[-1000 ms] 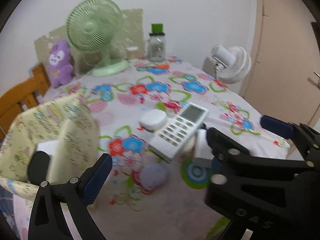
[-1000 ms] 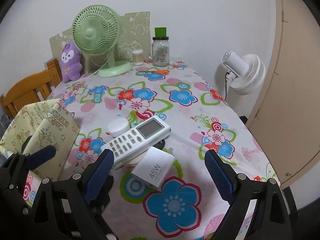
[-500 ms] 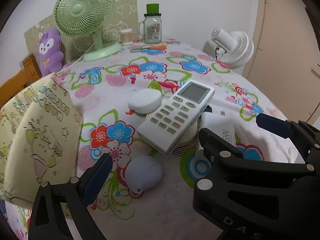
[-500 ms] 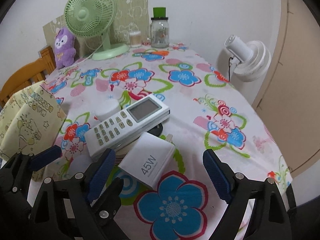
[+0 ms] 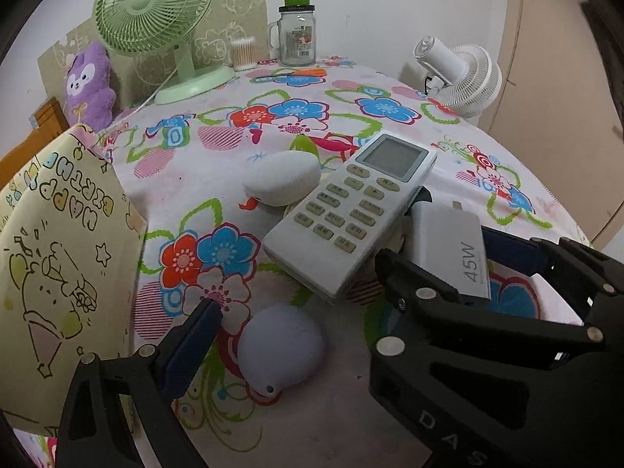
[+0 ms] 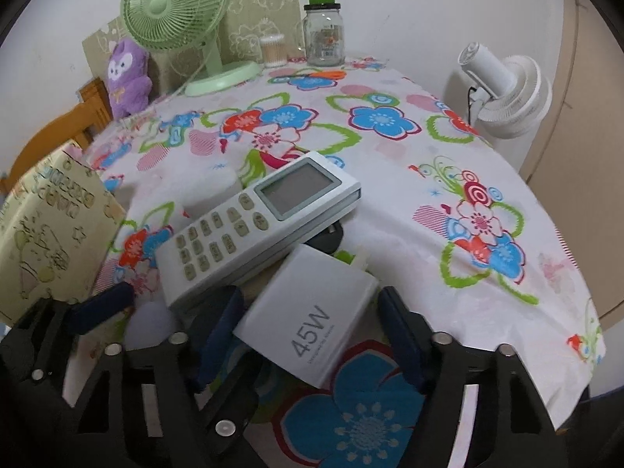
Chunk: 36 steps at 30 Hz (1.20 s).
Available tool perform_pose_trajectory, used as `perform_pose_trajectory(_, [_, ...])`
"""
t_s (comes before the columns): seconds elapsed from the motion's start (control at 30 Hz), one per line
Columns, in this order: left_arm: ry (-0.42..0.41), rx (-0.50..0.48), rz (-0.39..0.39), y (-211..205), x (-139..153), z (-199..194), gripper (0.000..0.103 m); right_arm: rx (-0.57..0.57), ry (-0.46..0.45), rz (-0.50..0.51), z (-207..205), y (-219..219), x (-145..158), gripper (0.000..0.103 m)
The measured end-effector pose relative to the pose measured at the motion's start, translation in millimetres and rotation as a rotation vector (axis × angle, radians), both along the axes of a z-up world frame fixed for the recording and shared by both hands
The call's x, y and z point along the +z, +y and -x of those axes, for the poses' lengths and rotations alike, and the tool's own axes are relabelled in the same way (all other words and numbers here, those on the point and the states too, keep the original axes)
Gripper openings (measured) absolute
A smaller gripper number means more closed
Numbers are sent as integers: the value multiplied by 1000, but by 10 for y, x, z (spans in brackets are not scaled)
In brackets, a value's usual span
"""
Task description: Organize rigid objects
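A white charger block marked 45W lies on the flowered tablecloth, partly under a white remote control. My right gripper straddles the charger and its jaws are closing; a gap still shows at the right pad. In the left wrist view the right gripper brackets the same charger. My left gripper stands open around a lilac round thing; its right finger is hidden behind the other gripper. A white oval case sits beyond the remote.
A yellow printed box stands close on the left. At the back are a green fan, a purple plush, a jar and a cotton swab pot. A white fan stands past the table's right edge.
Both grippers have sunk closer to the table and tilted down. The right jaws have narrowed around the charger. The objects on the cloth have not moved.
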<state>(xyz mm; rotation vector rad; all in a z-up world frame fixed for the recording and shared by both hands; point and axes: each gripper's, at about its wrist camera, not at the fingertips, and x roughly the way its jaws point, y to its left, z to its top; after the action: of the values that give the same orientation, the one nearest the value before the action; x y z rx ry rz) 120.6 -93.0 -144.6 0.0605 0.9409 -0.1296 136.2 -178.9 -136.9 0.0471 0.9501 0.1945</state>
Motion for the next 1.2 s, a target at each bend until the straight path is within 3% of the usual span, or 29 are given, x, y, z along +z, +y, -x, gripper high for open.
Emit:
perform_pose_trajectory(0.77, [-75, -48, -64, -216, 108, -288, 99, -156, -31, 30, -83, -496, 92, 70])
perform_pose_trajectory(1.07, [-62, -110, -64, -362, 138, -436, 84, -191, -40, 24, -161, -606, 121, 70])
perform_pose_trajectory(1.17, [-55, -116, -67, -388, 146, -466, 72, -204, -39, 10, -177, -655, 118, 70])
perform_pose_trajectory(1.2, [-49, -117, -69, -394, 144, -470, 64, -205, -39, 12, -179, -657, 119, 70])
